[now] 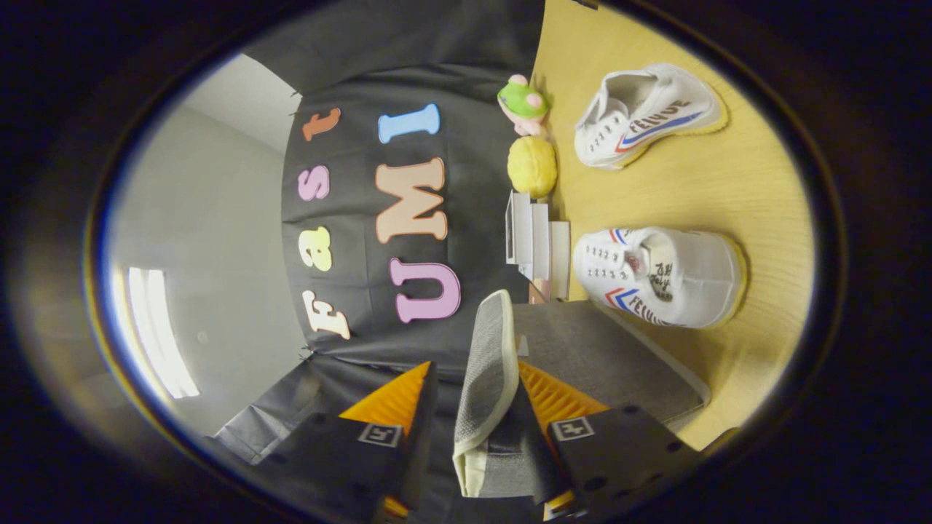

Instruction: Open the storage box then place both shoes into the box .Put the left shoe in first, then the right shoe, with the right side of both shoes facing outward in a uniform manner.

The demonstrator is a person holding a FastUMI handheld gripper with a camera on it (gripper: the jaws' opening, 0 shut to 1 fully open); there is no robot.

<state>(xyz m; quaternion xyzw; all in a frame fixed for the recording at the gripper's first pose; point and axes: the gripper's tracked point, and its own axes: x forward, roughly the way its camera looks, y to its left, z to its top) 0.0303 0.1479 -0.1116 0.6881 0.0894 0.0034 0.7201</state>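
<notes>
Gripper view, rolled on its side: the claw [466, 415] grips the grey fabric lid [486, 378] of the storage box [604, 360], both fingers pressed on the lid's raised edge, the flap lifted away from the grey box body just beyond. On the wooden worktop [728, 182] past the box, two white shoes lie apart: one shoe [659, 276] just beside the box, the other shoe [644, 113] farther off. Against the booth wall sit a small white stepped stand [531, 244], a yellow ball-like toy [533, 166] and a green-and-pink toy [524, 103].
</notes>
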